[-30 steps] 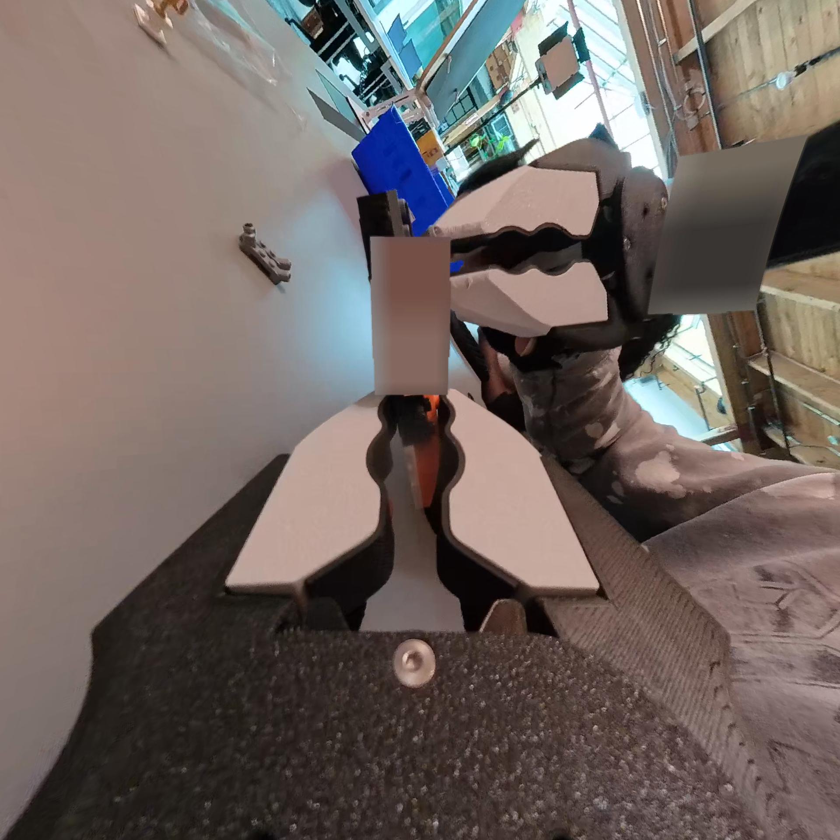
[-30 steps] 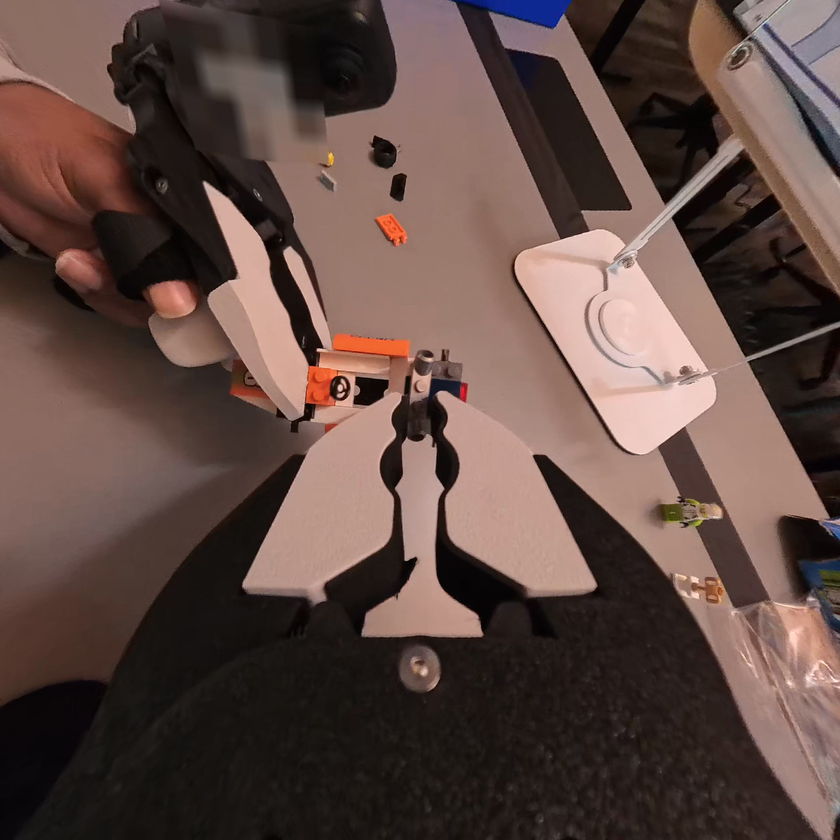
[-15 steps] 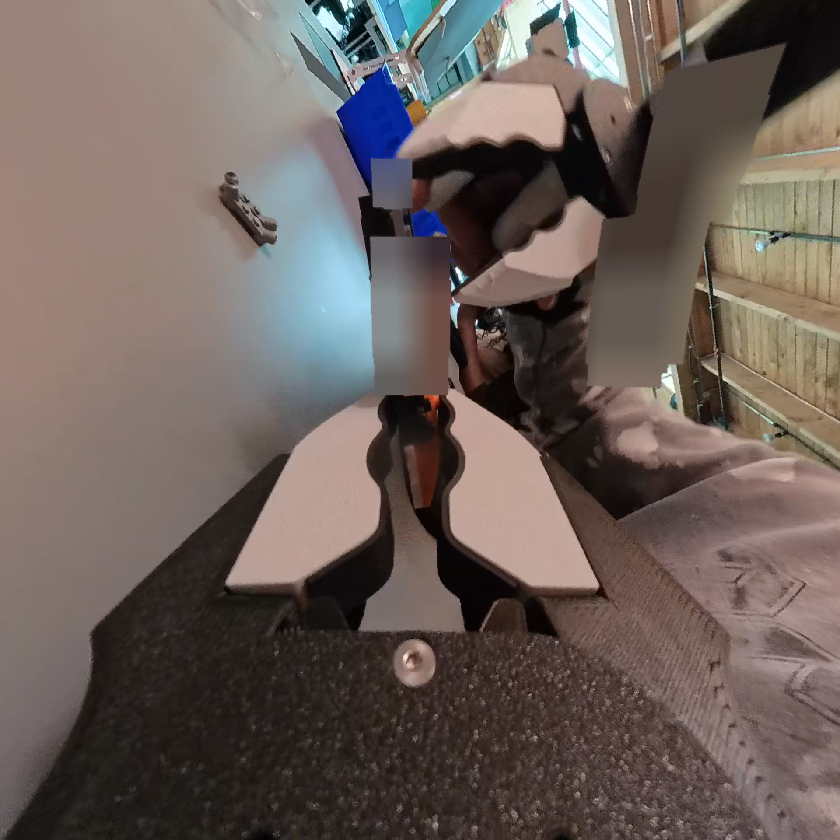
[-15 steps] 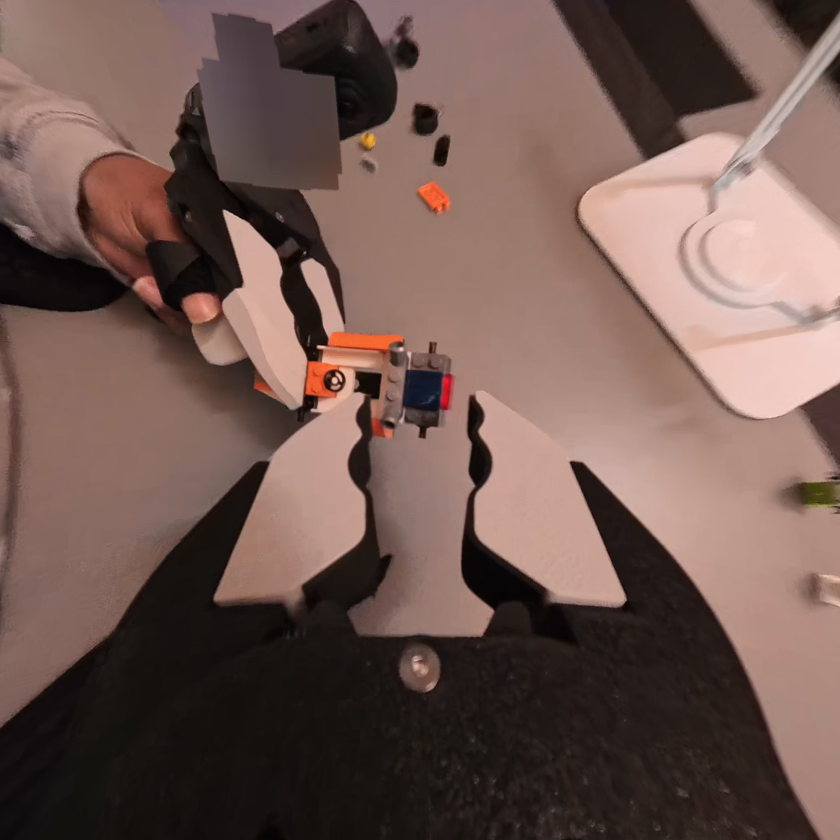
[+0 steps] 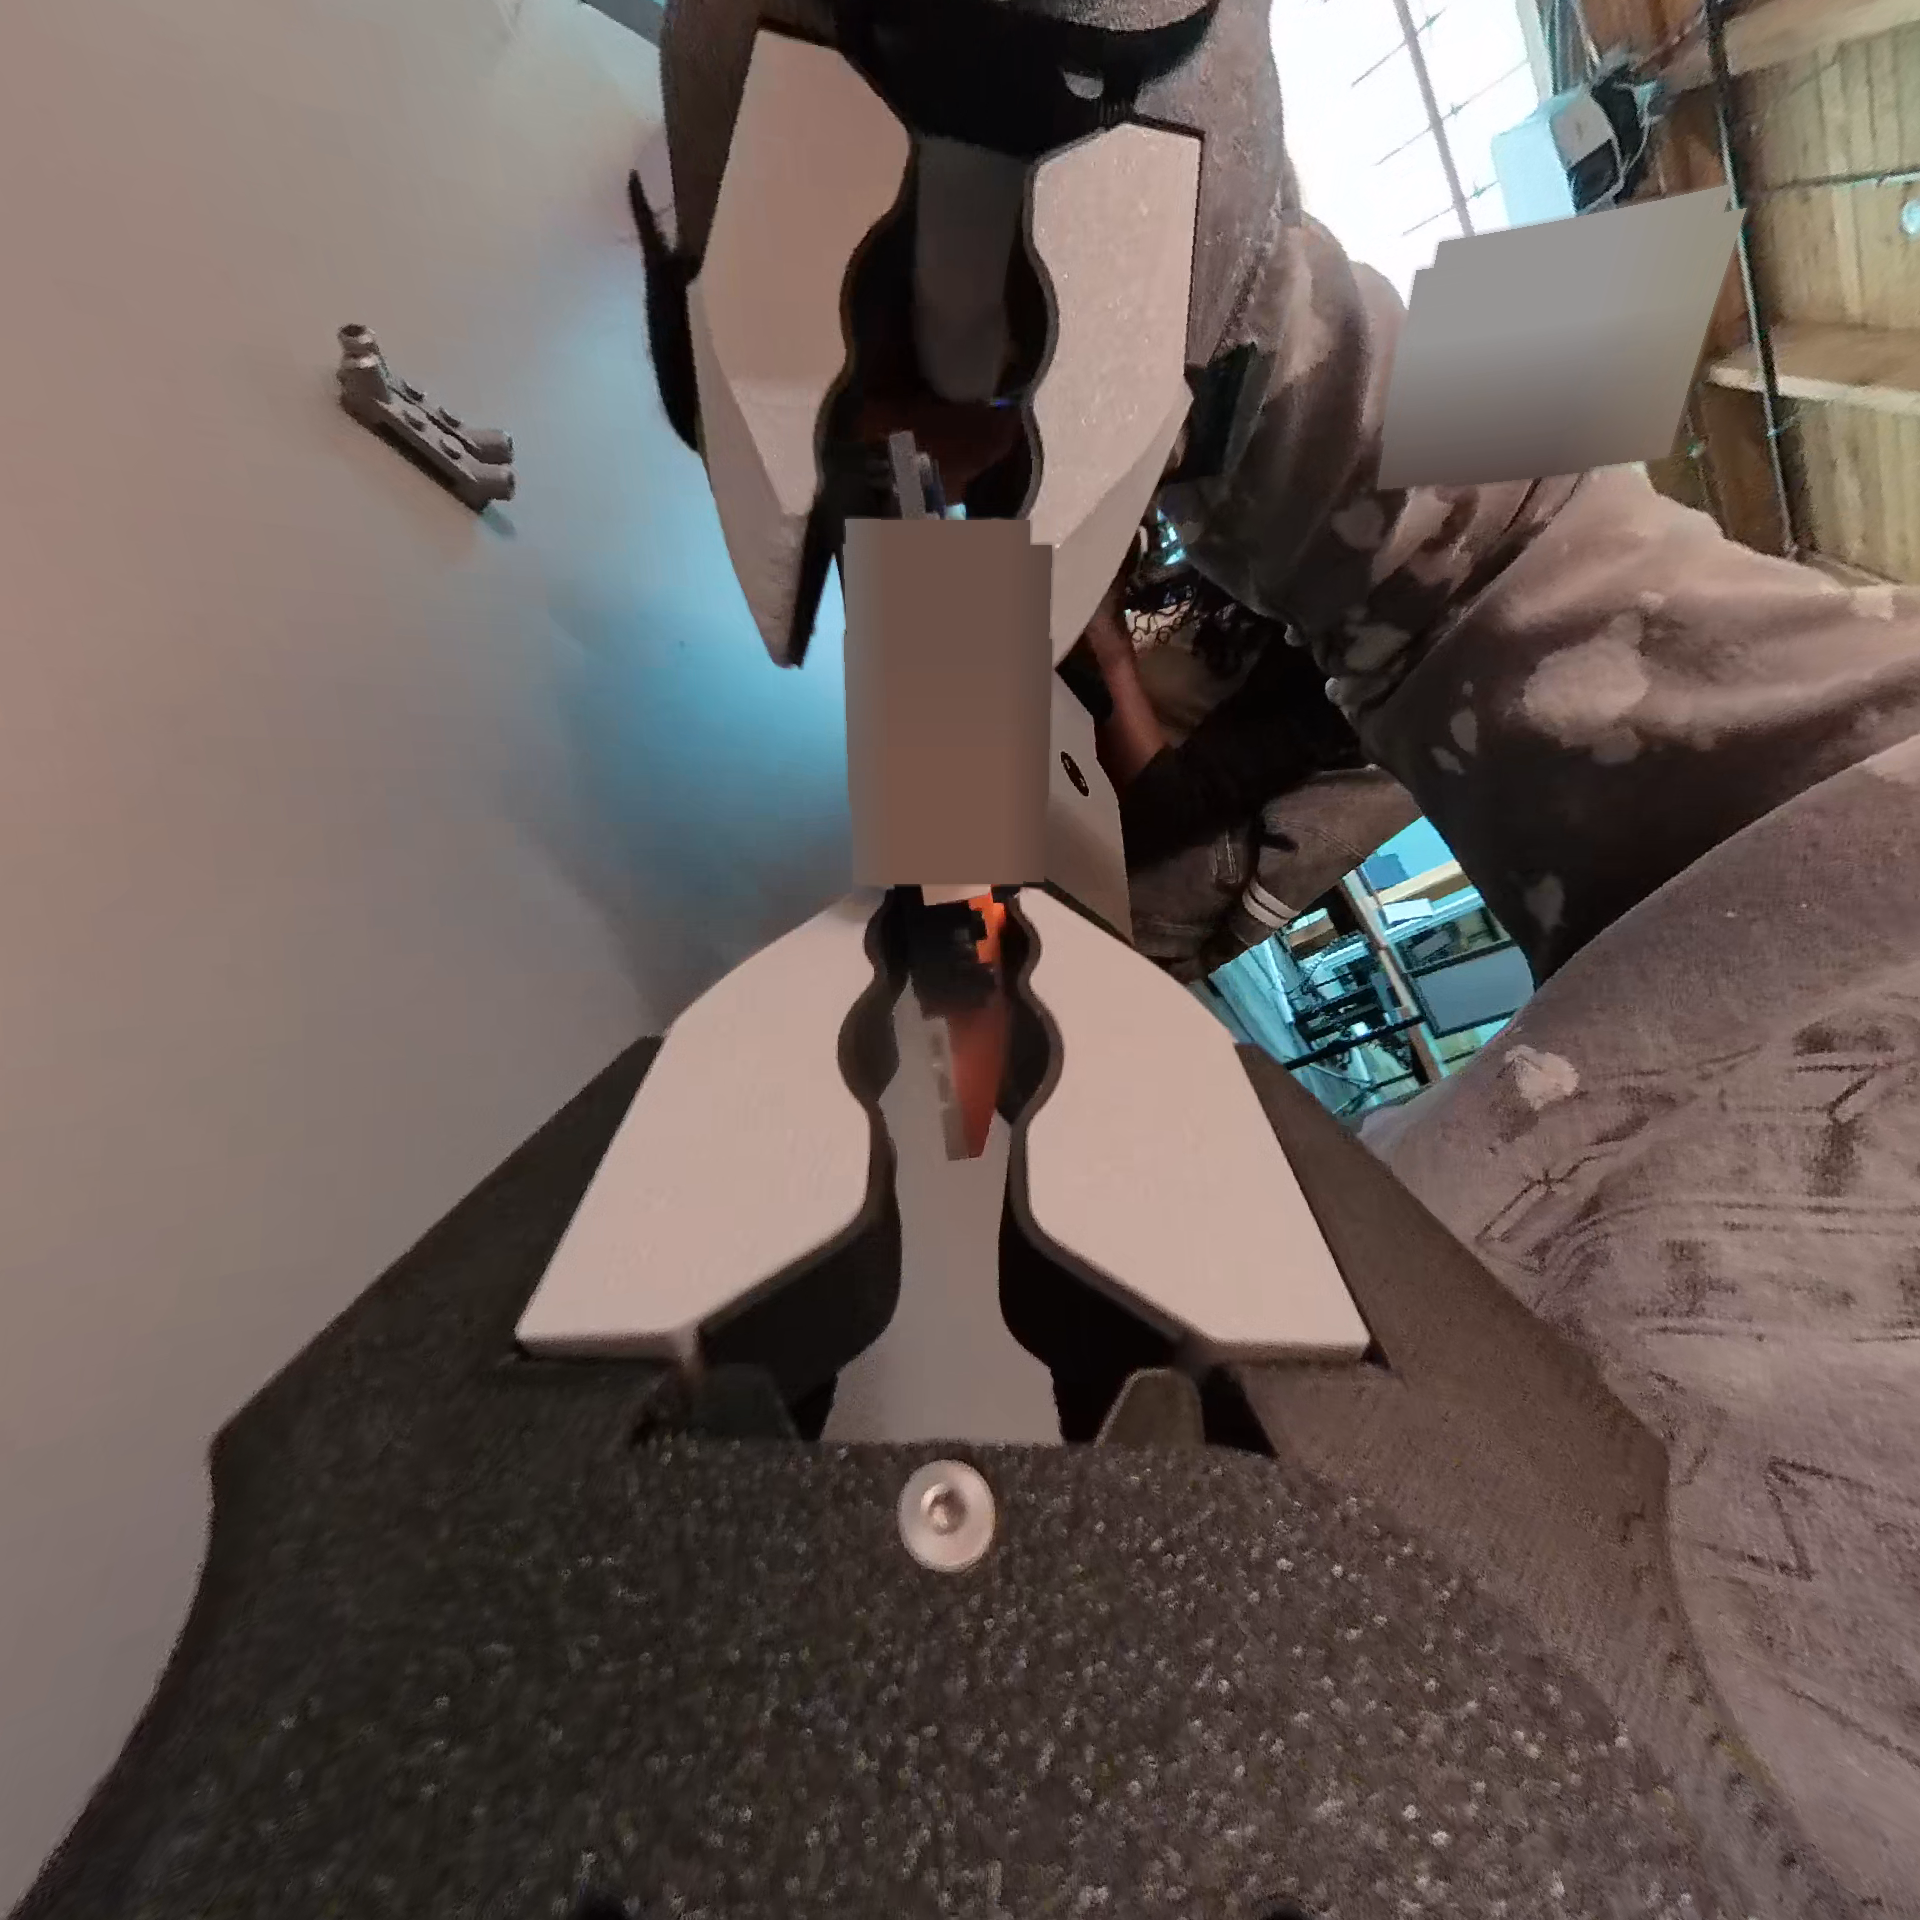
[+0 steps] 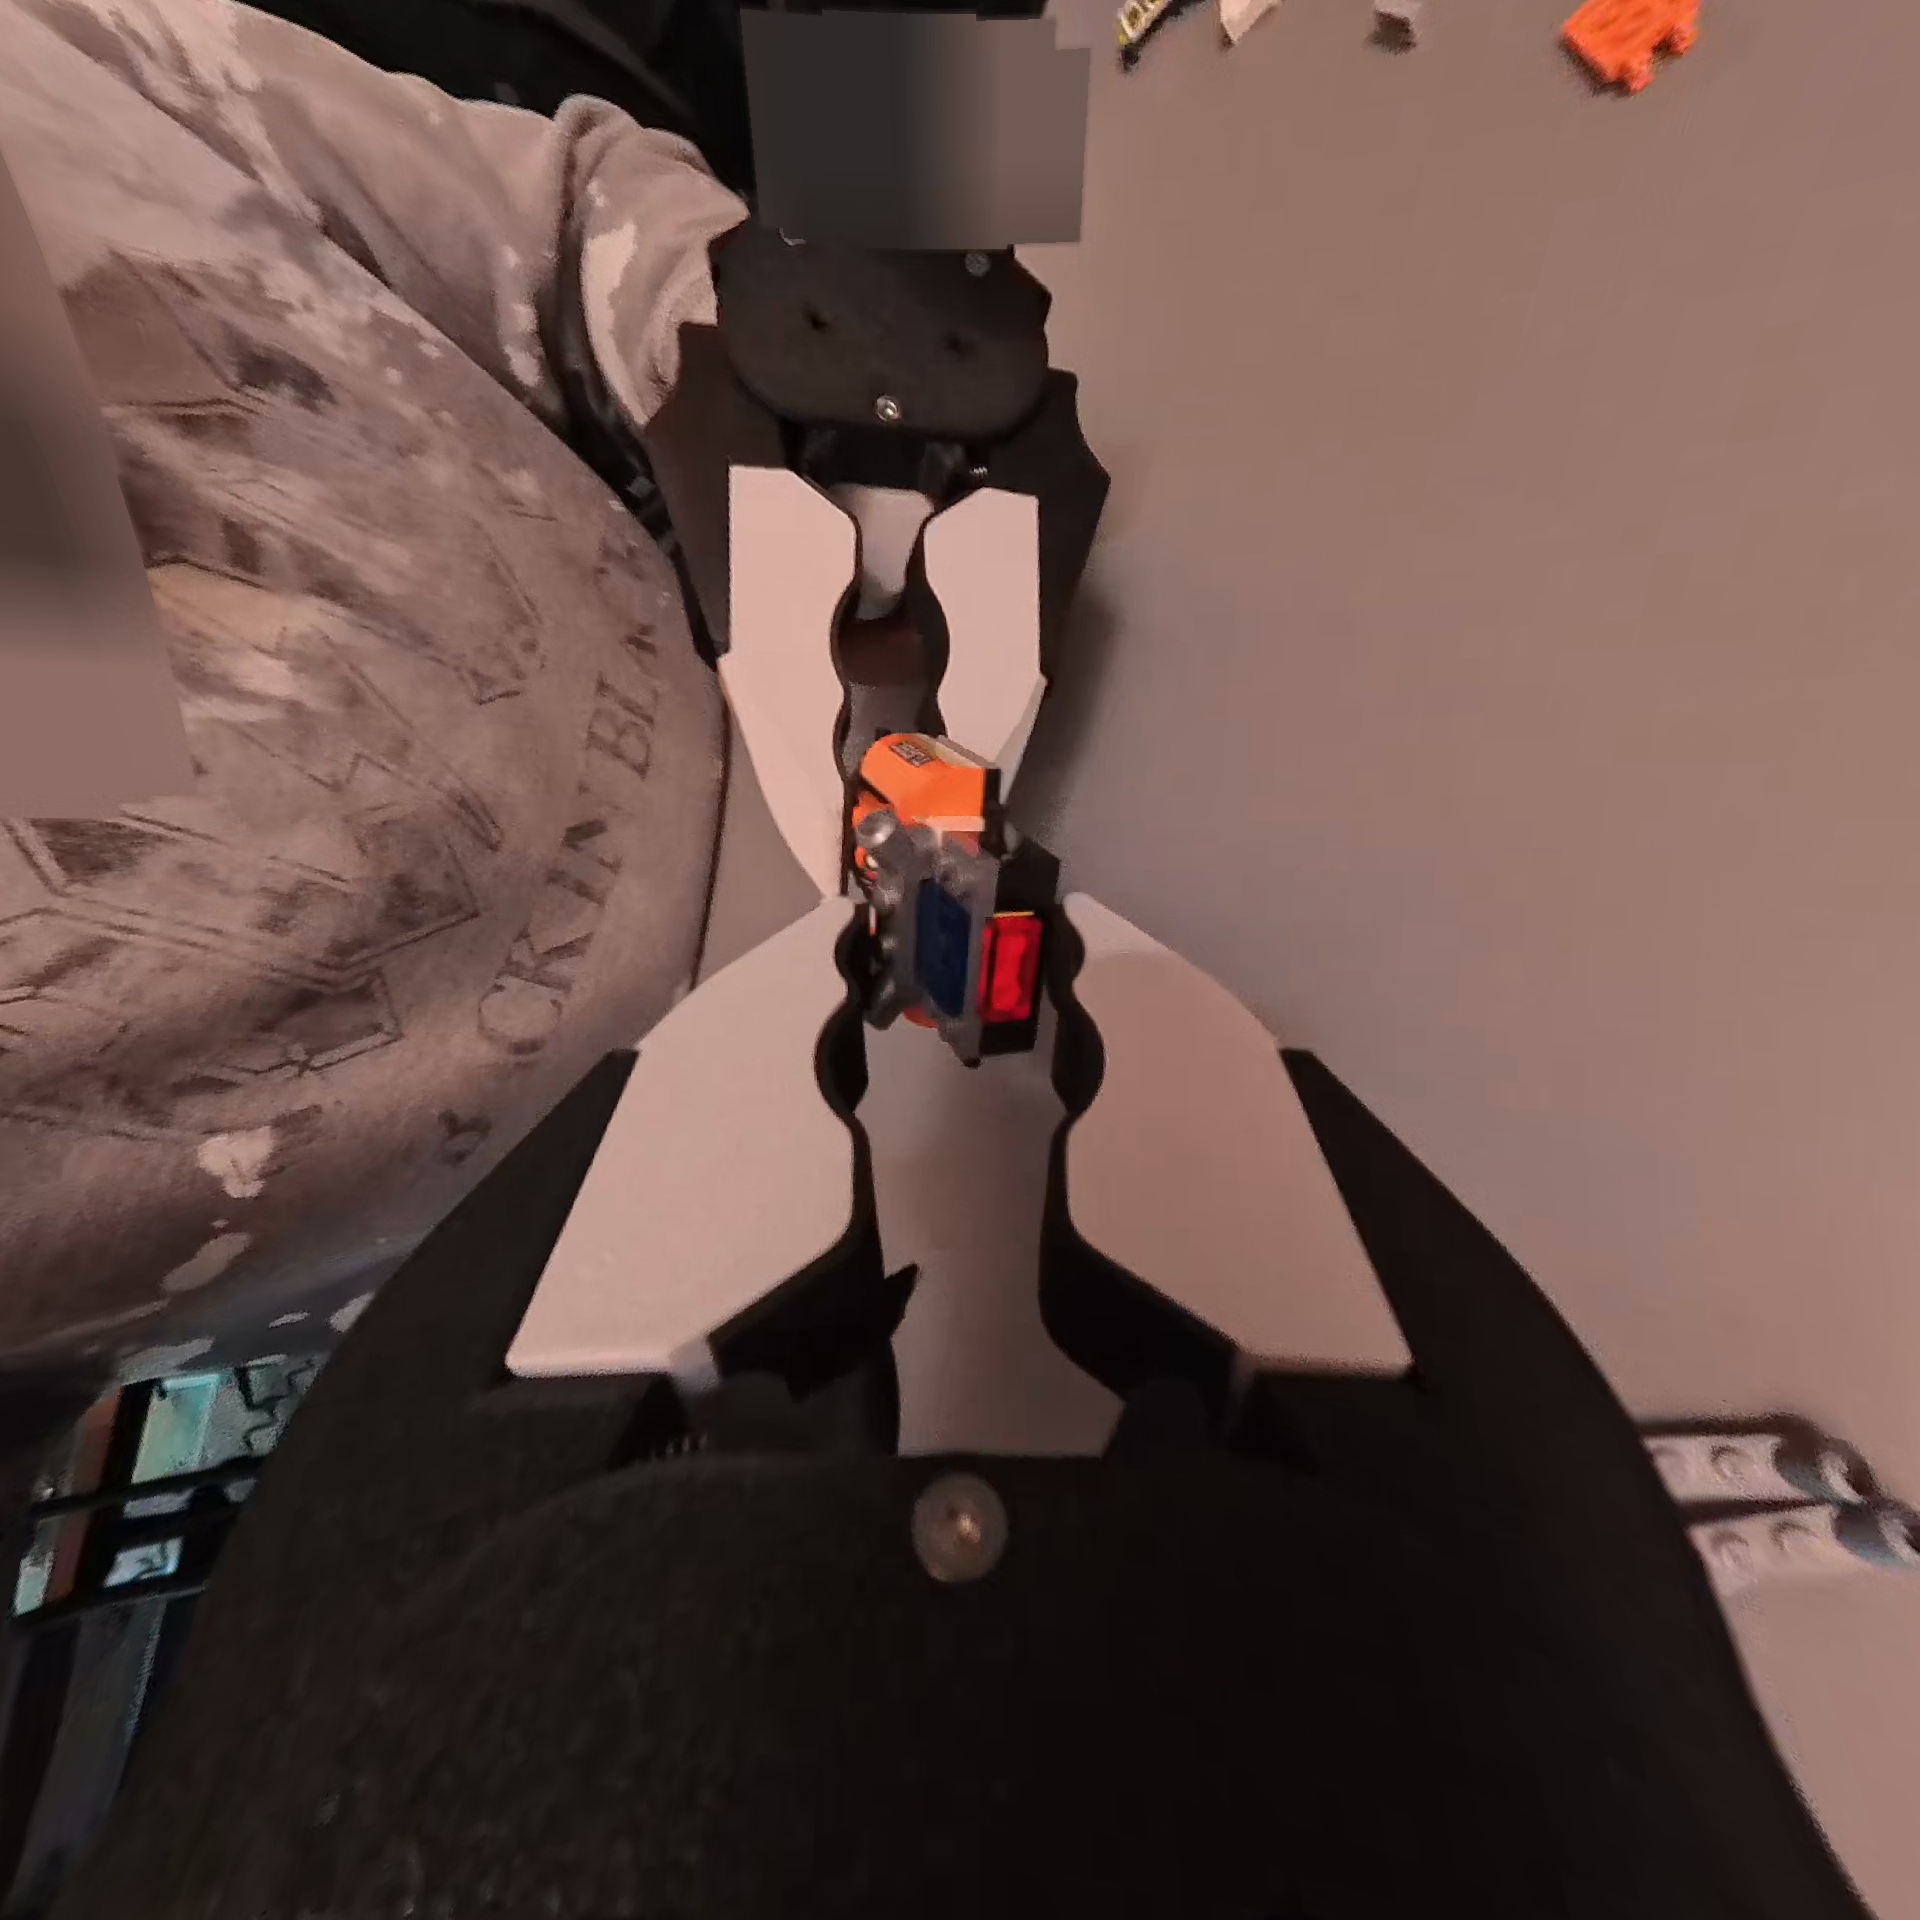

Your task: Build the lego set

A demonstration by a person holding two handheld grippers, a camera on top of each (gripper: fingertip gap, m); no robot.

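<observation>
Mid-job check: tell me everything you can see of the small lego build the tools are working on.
The lego build is a small plastic assembly held off the grey table: an orange and white body, grey studded pieces, a blue brick and a red translucent piece facing the right wrist camera. The left tool is shut on its orange end. Its blue and red end sits between the right tool's open fingers; contact there is unclear. A mosaic patch partly hides it in the left wrist view.

Grey table (image 6: 1507, 644) bears scattered, blurry lego pieces (image 6: 1626, 36).
</observation>
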